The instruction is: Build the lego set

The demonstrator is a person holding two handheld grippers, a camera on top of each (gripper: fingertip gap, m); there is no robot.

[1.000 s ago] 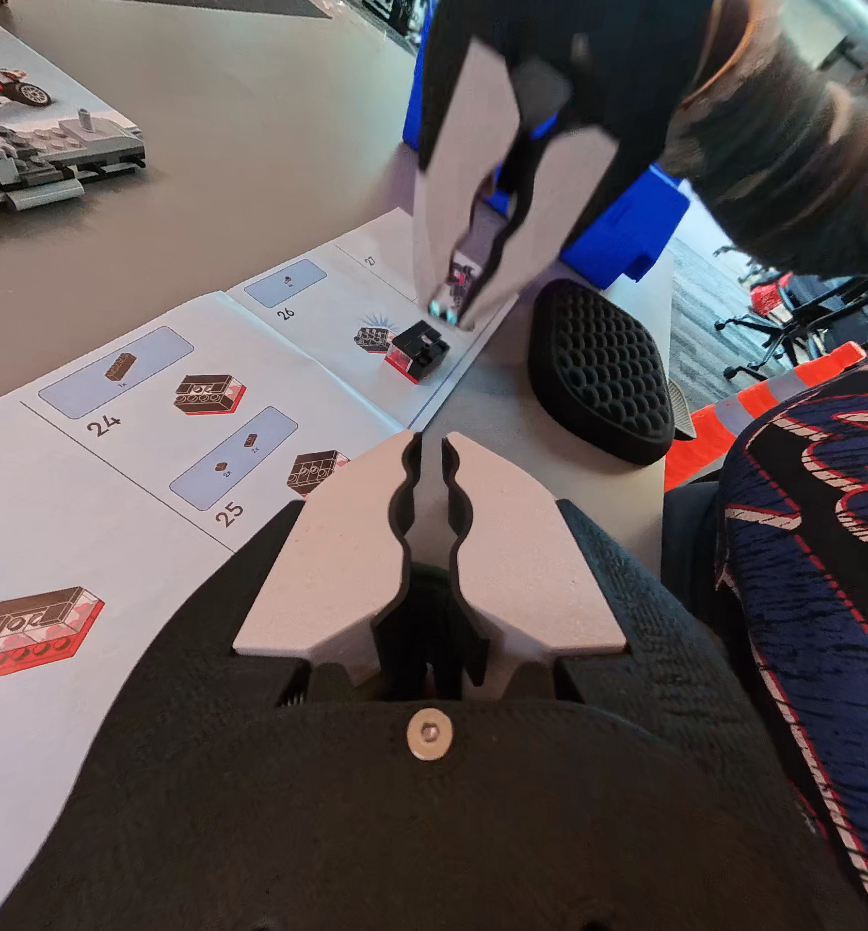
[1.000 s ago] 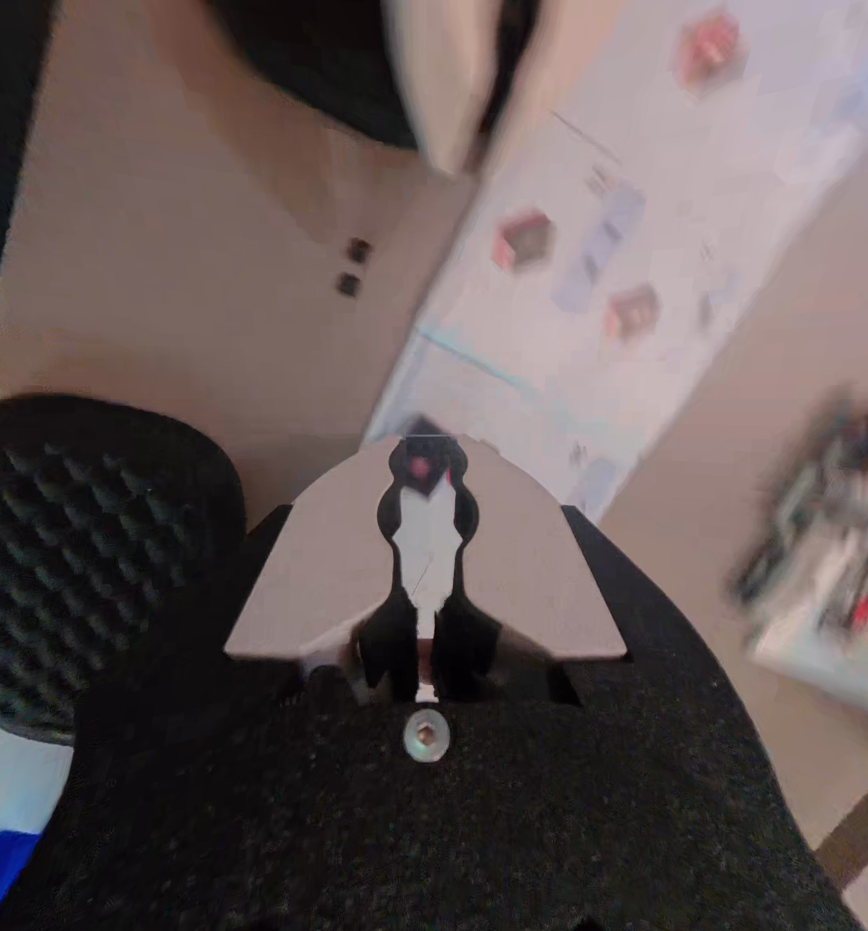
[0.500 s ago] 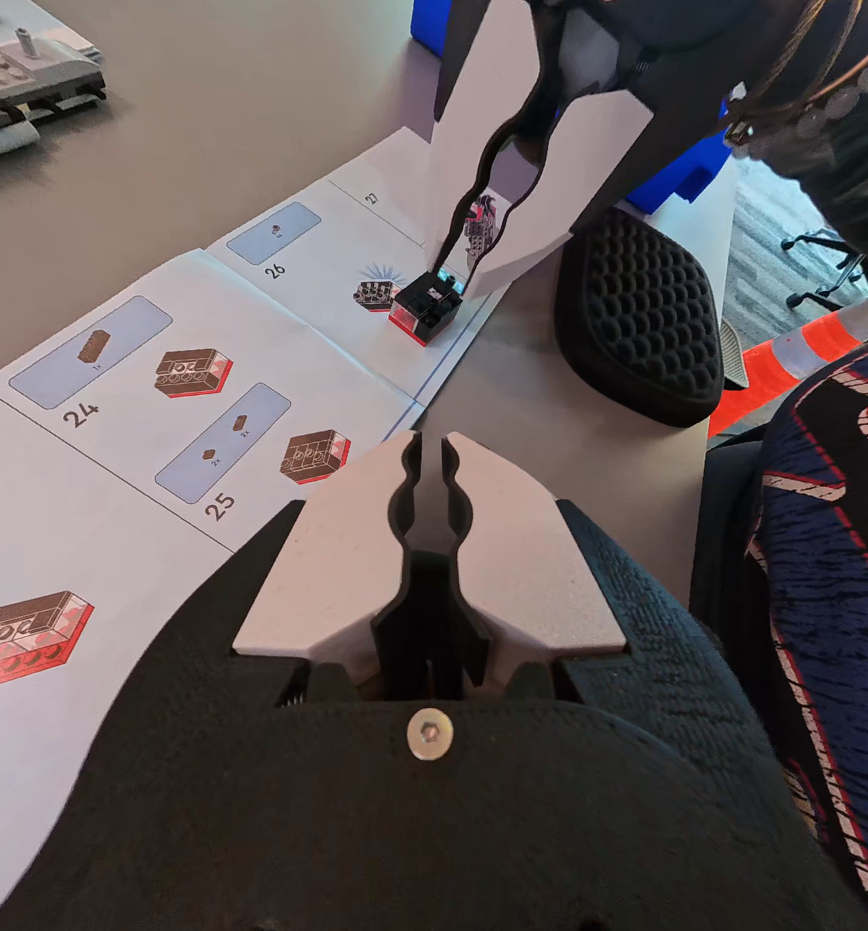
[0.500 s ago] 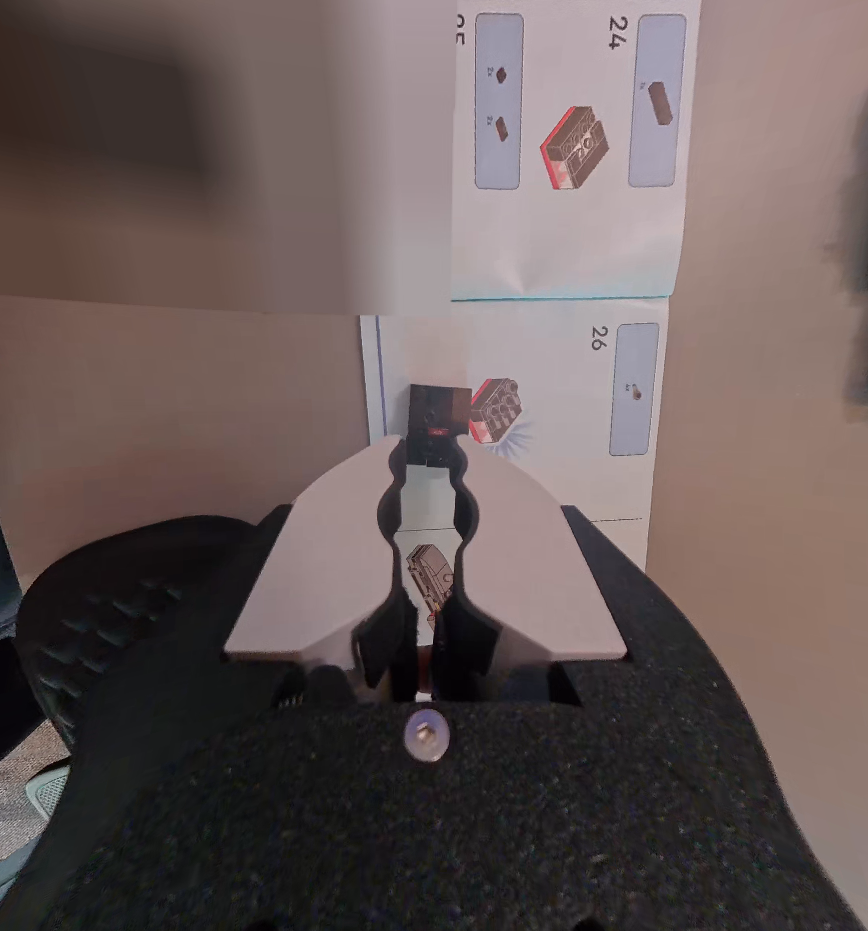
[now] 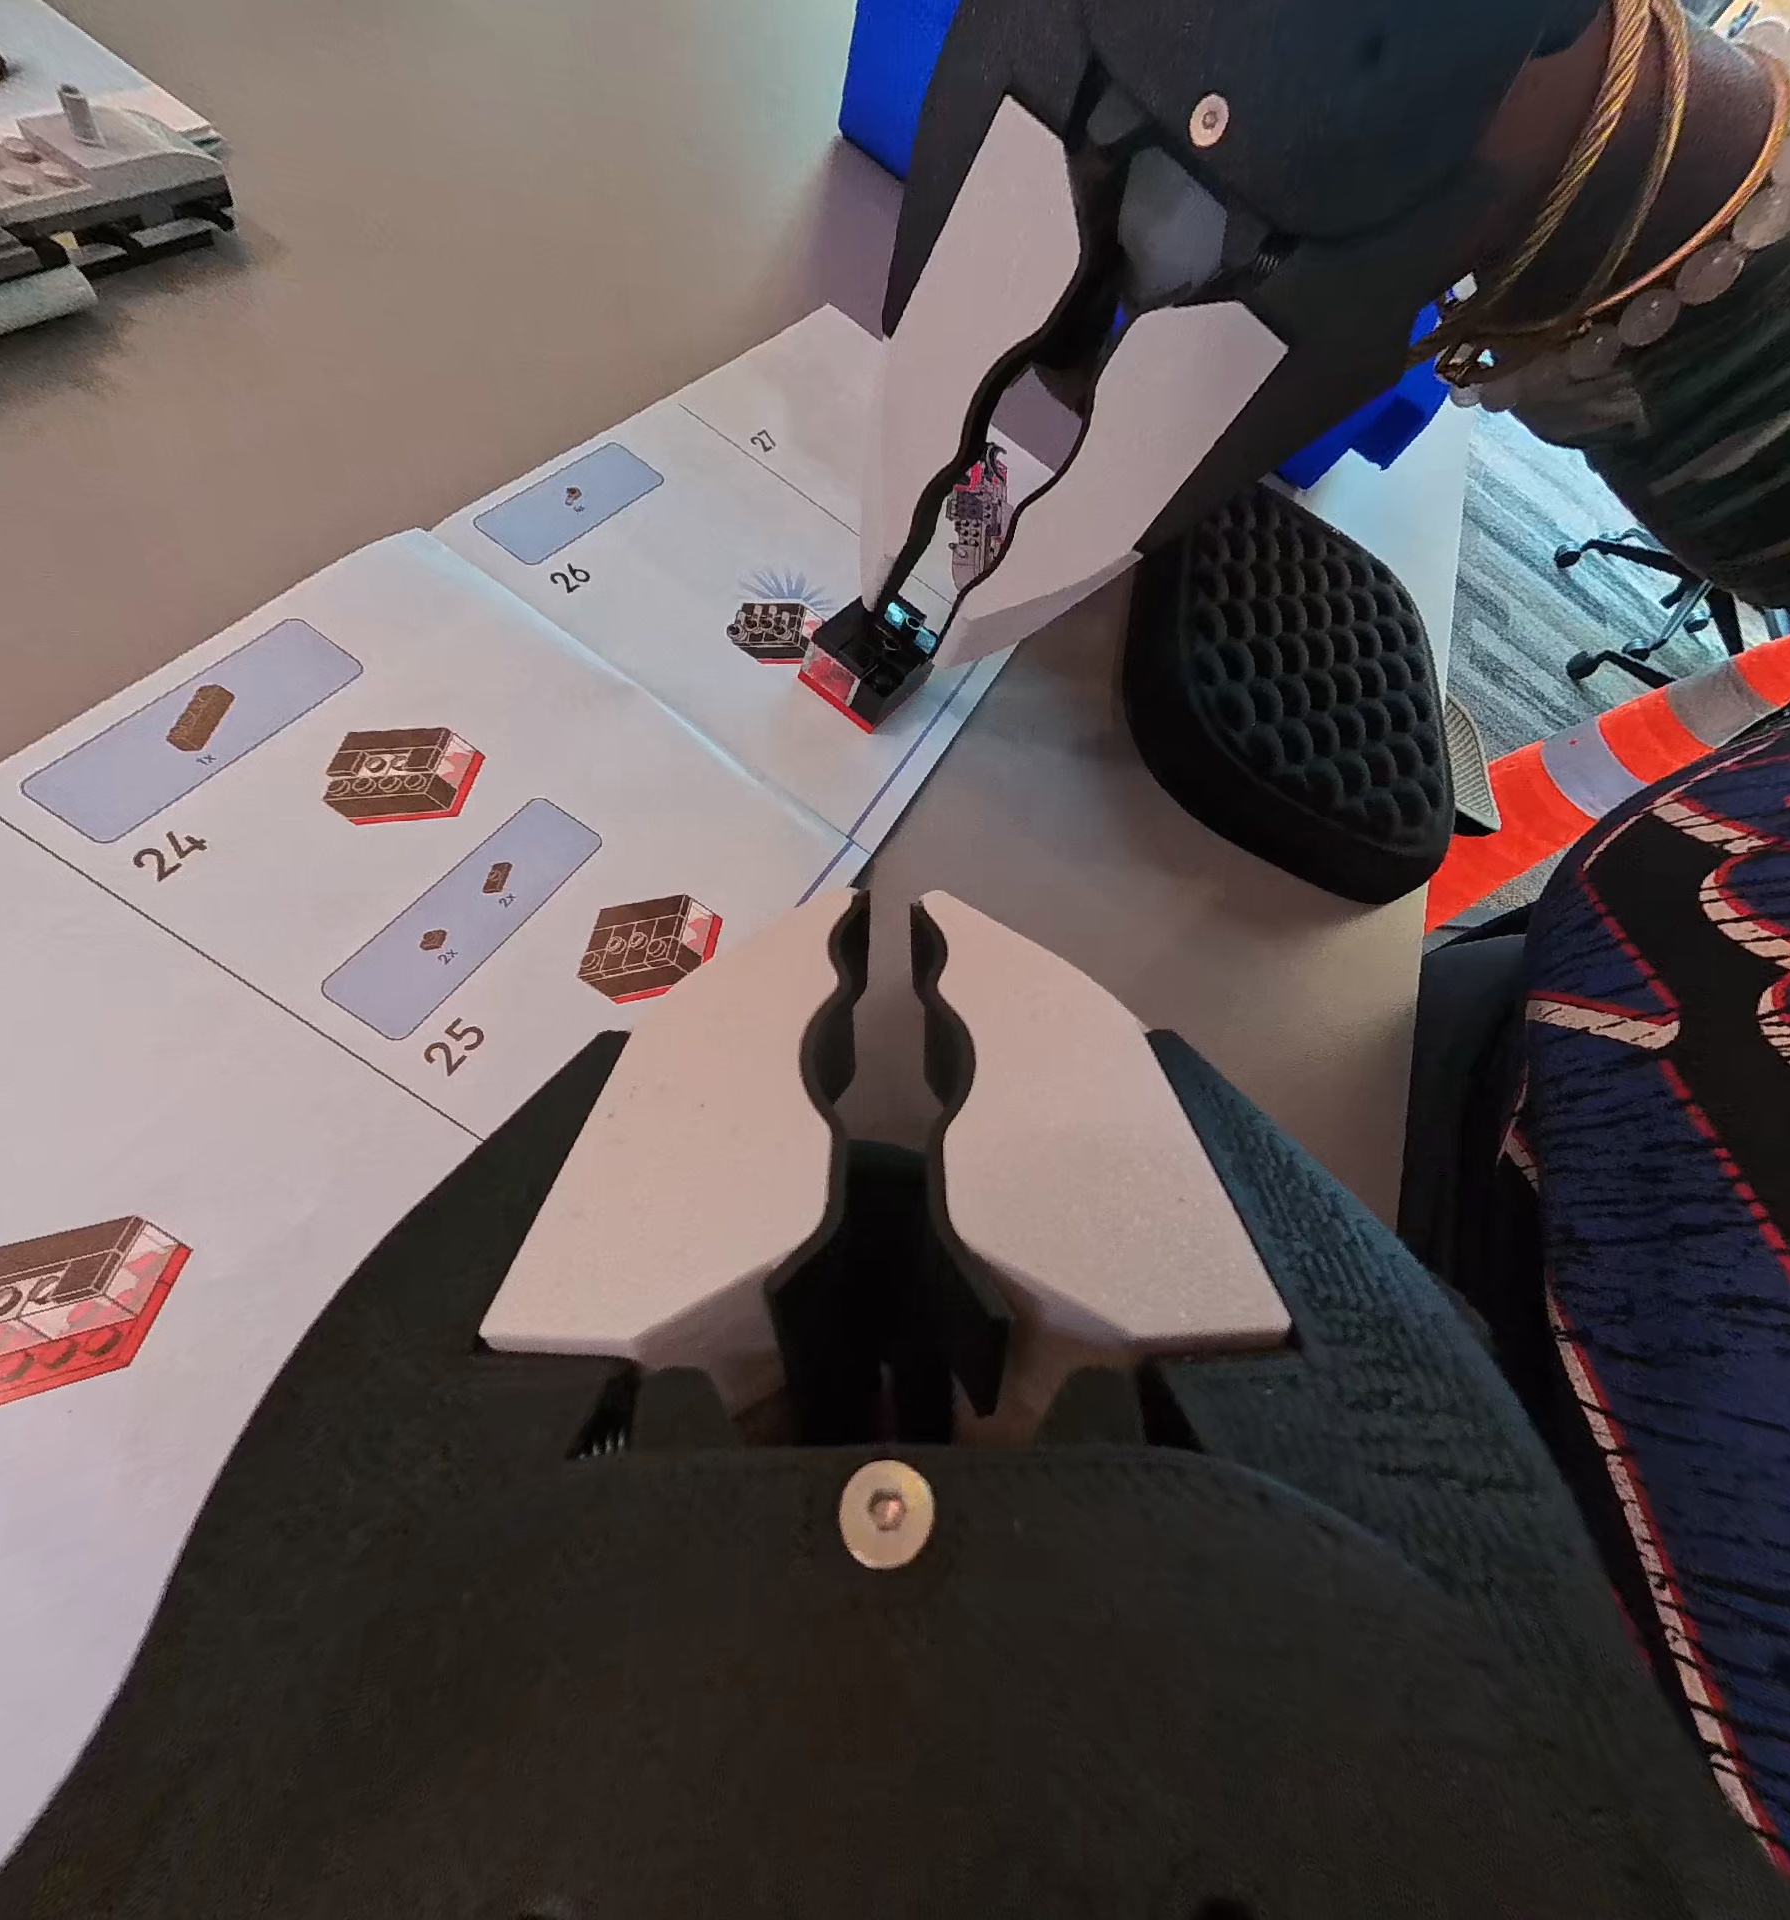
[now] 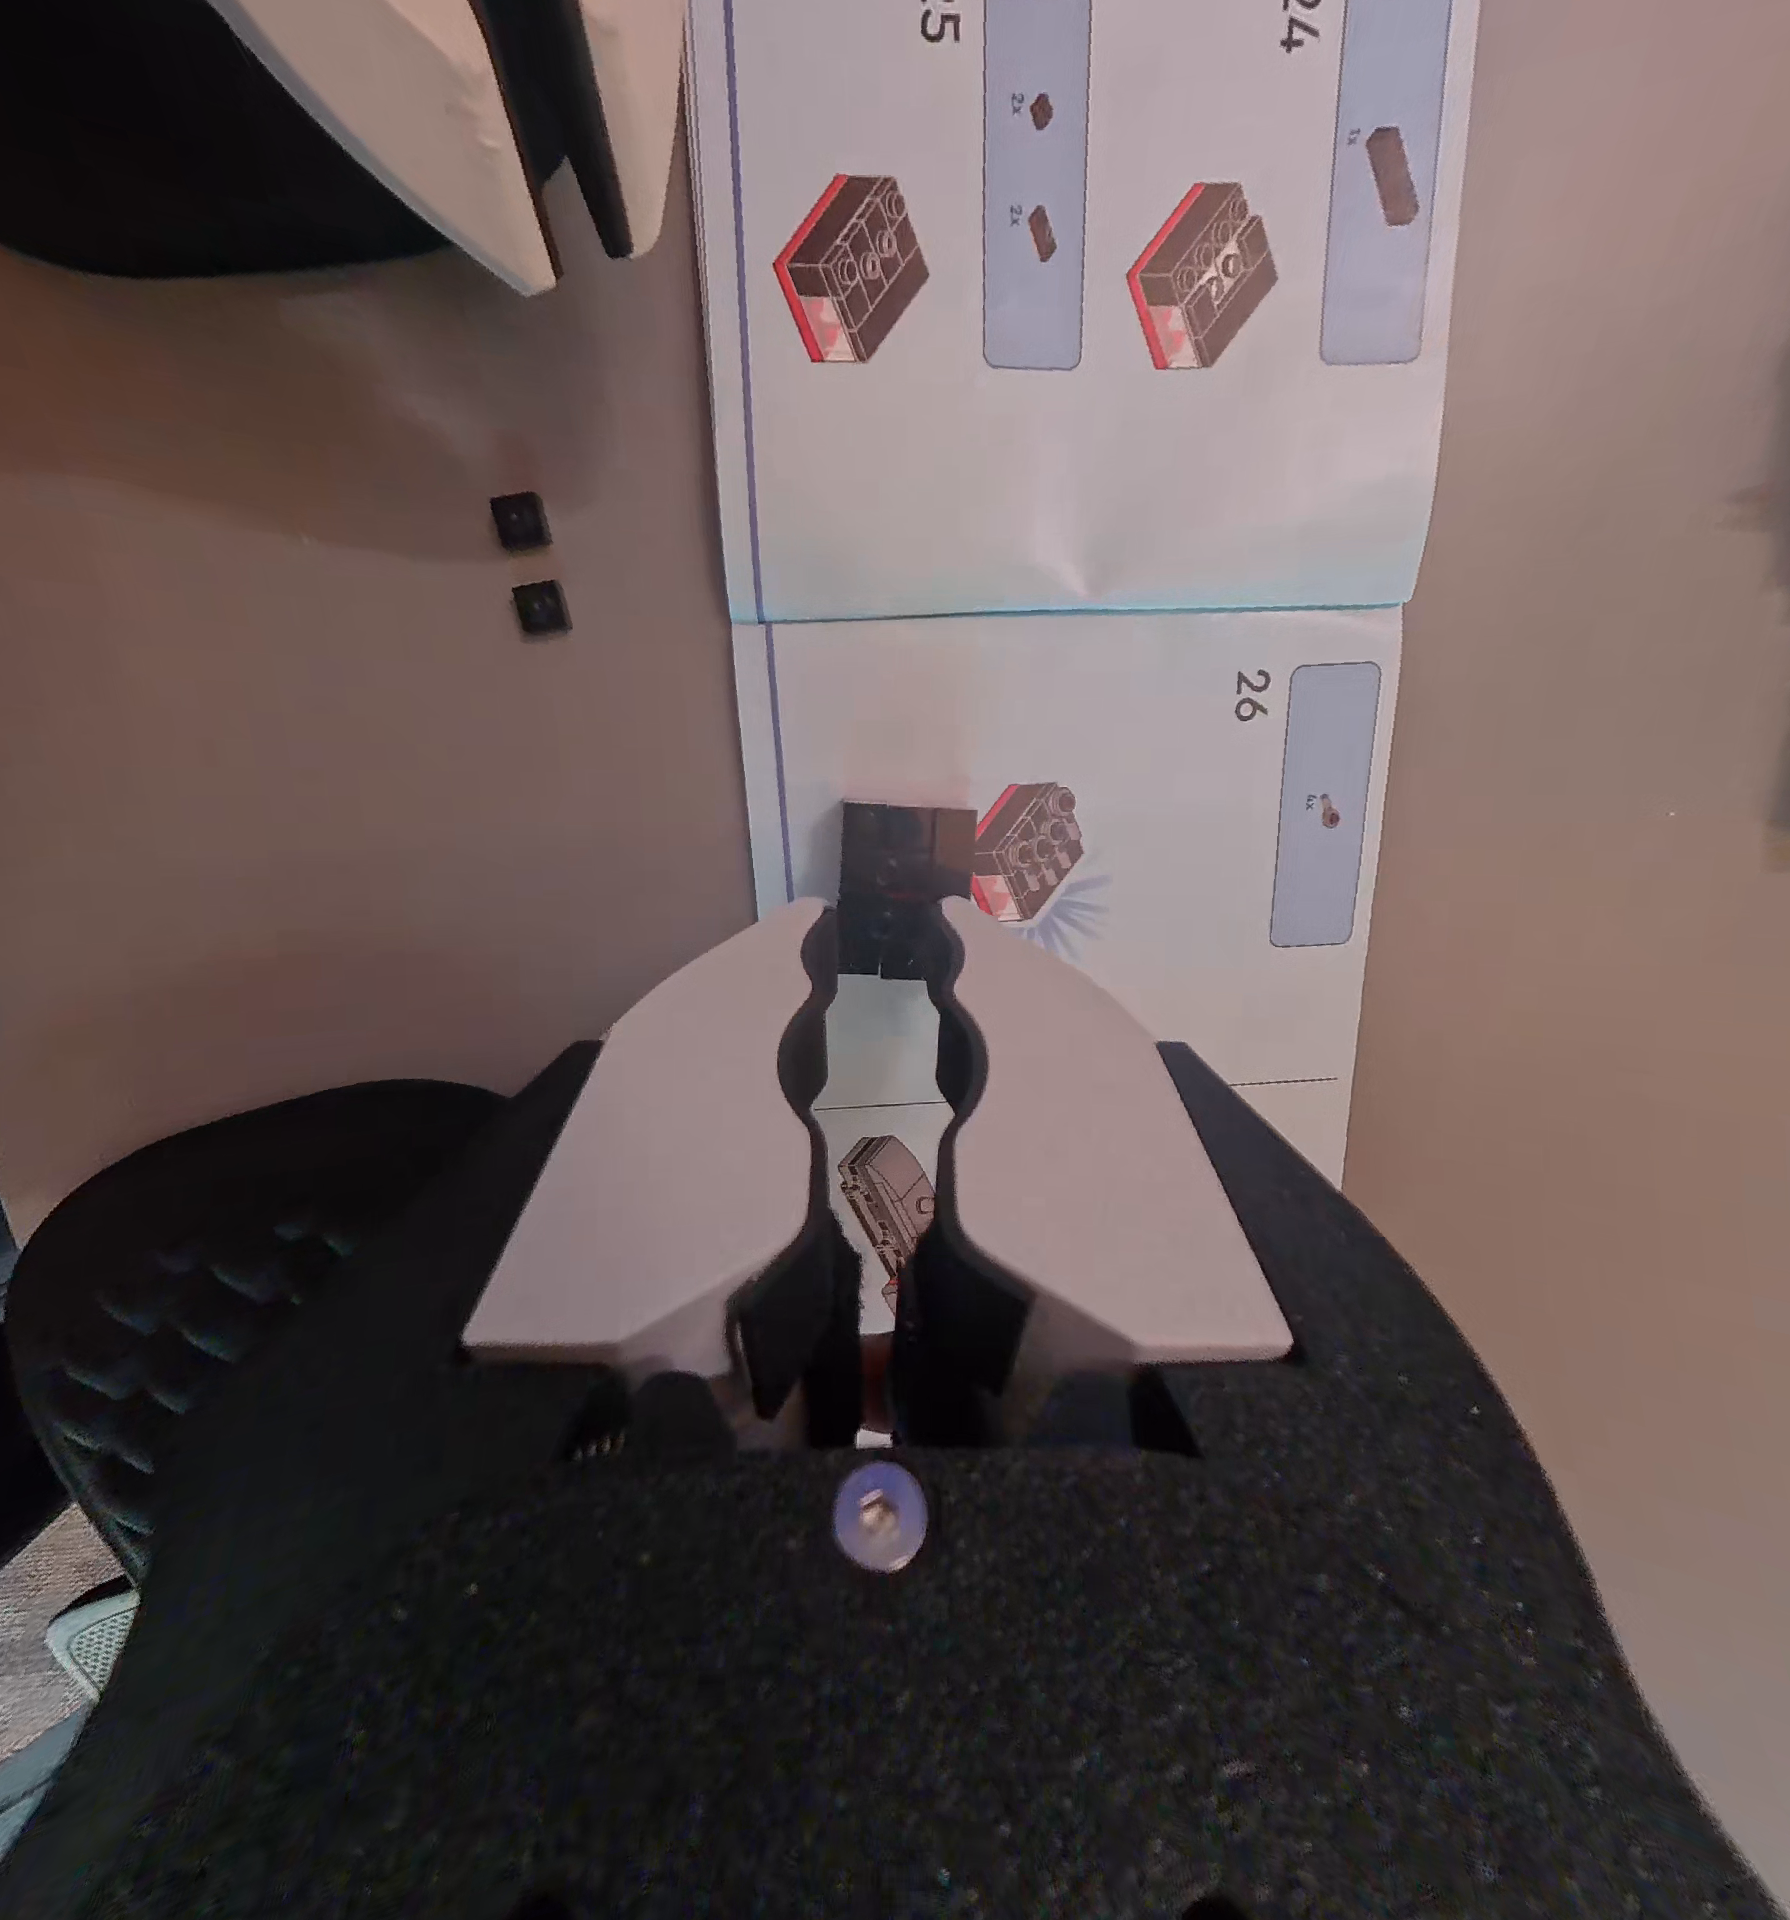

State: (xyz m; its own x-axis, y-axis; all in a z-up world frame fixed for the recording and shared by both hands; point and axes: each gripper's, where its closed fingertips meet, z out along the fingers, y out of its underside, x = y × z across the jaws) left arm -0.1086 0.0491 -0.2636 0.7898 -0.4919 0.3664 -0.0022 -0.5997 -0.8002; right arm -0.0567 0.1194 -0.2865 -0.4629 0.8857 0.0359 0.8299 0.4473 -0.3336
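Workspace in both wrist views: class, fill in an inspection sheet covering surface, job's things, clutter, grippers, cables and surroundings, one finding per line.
Surface: grey-brown table top, matte.
Job's things: small black-and-red lego block on the open white instruction booklet; grey part-built lego model at far left; two tiny black square lego pieces on bare table.
Clutter: black honeycomb-textured oval pad beside the booklet; blue plastic bin behind.
Grippers: right hand-held gripper, fingers parted, tips at the block's top, grip unclear; left hand-held gripper nearly closed, empty, above the booklet's edge.
Cables: nothing seen.
Surroundings: office chairs, orange striped item, person's patterned clothing.
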